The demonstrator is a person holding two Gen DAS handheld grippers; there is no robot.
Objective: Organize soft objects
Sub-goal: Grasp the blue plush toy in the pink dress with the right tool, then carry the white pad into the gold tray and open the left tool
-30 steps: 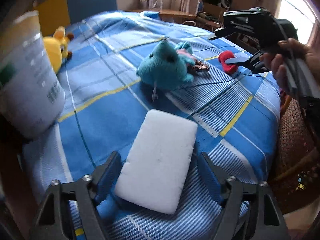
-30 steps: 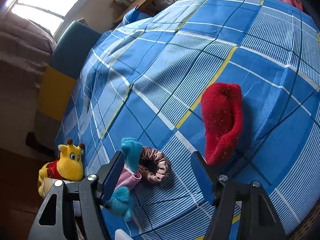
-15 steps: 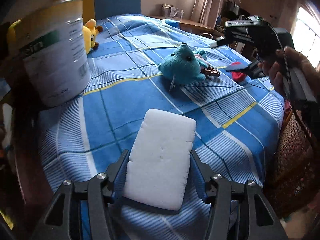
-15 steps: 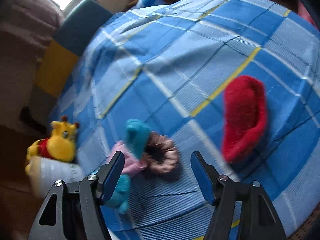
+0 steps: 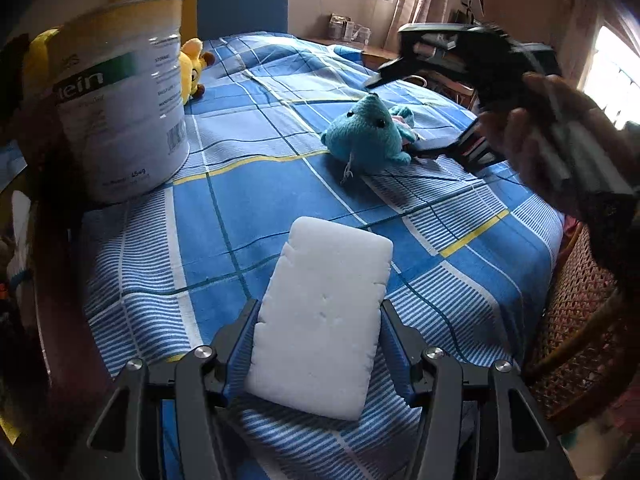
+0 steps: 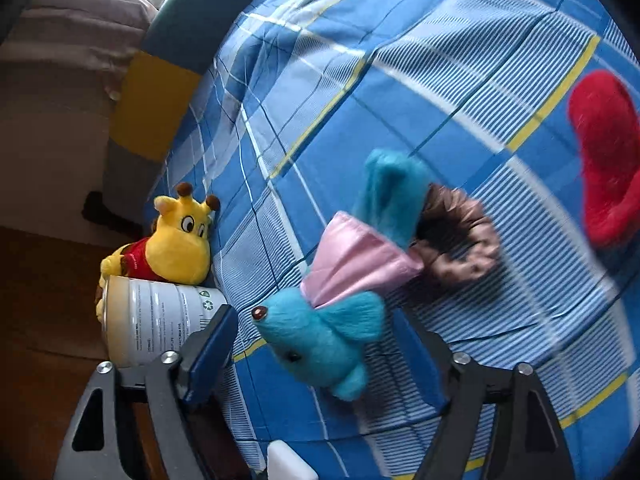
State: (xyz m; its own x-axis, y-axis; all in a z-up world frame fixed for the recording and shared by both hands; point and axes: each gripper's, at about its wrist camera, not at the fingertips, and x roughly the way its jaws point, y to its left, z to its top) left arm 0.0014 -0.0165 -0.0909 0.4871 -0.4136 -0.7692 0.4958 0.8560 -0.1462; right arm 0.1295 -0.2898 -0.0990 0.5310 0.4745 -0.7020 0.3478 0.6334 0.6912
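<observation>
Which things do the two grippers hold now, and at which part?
The left gripper clamps the white sponge by its long sides. The right gripper, just opening, holds nothing; the blue plush lies between its jaws.

White sponge (image 5: 320,320), teal plush (image 5: 366,134) lie on checked cloth (image 5: 240,192).

Blue bedspread (image 5: 248,184) checked with white stripes and yellow lines, plain white foam sponge block (image 5: 320,320), teal plush toy (image 5: 366,136) with pink satin cape (image 6: 360,264), yellow giraffe plush (image 6: 176,244) in red shirt, brown satin scrunchie (image 6: 460,236), red fuzzy piece (image 6: 604,152), white tin can (image 5: 120,108) with green band.
</observation>
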